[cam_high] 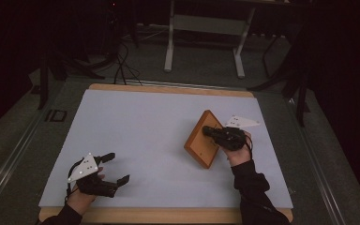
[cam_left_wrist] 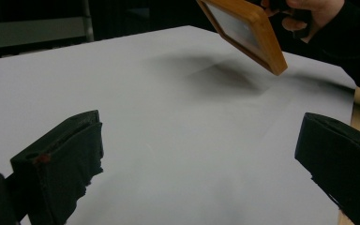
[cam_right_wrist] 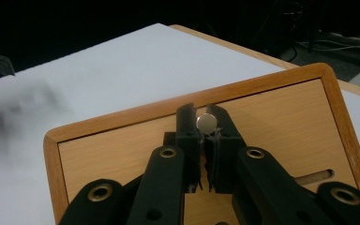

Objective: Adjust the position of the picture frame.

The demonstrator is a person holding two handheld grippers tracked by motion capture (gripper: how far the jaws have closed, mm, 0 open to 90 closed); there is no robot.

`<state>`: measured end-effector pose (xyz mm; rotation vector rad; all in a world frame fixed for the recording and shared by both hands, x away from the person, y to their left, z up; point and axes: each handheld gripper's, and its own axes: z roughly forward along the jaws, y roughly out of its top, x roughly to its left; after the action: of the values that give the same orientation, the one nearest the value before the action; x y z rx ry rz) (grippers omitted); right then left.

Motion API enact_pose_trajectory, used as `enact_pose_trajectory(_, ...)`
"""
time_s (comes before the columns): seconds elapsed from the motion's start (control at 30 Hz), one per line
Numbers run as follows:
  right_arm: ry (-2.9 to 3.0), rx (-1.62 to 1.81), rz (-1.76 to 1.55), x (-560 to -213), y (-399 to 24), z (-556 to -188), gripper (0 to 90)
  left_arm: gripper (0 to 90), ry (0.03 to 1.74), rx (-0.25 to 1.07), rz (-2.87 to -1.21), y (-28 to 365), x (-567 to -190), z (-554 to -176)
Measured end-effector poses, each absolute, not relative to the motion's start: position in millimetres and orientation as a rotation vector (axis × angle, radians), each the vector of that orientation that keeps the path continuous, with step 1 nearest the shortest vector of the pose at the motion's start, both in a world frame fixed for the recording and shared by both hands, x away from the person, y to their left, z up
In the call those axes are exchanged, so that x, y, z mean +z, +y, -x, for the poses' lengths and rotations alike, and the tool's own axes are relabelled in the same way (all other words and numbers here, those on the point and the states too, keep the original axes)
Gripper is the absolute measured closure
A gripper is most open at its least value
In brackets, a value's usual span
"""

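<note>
Right gripper [cam_right_wrist: 205,125] clamped on small metal knob [cam_right_wrist: 206,123] of wooden tray [cam_high: 205,138], tray lifted, tilted above bench [cam_high: 145,136] (shadow beneath). Left gripper [cam_high: 115,168] jaws wide apart, low over bench.

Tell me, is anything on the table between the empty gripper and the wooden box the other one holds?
Nothing visible. The open left gripper faces bare pale grey table covering. The flat wooden box with the small silver knob hangs tilted above the covering, held by the right gripper at that knob.
</note>
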<state>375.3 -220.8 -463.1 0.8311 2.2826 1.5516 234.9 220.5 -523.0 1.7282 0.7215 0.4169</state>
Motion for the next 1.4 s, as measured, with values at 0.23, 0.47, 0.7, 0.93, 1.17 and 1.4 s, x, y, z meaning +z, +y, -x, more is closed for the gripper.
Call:
enact_pose_trajectory(0.23,2.314,1.553,-0.811,-467.0,-196.9,-368.2,85.0,1.5,0.722,0.418,-1.725,220.7,-522.7,-234.6)
enact_pose_trajectory(0.47,2.33,1.569,-0.824,-475.9,-184.9,-366.7,85.0,1.5,0.719,0.415,-1.727,220.2,-523.0,-234.8)
enact_pose_trajectory(0.7,2.368,1.548,-0.844,-491.7,-173.7,-370.8,84.9,1.5,0.717,0.412,-1.727,220.6,-522.9,-234.7)
enact_pose_trajectory(0.93,2.372,1.535,-0.871,-500.5,-165.2,-377.8,84.9,1.5,0.716,0.411,-1.729,221.0,-523.0,-234.7)
enact_pose_trajectory(1.17,2.384,1.507,-0.876,-506.0,-152.4,-383.9,84.9,1.5,0.711,0.412,-1.734,220.5,-522.8,-234.1)
enact_pose_trajectory(1.4,2.399,1.443,-0.877,-513.7,-136.9,-389.1,84.8,1.5,0.71,0.411,-1.737,221.0,-523.0,-234.1)
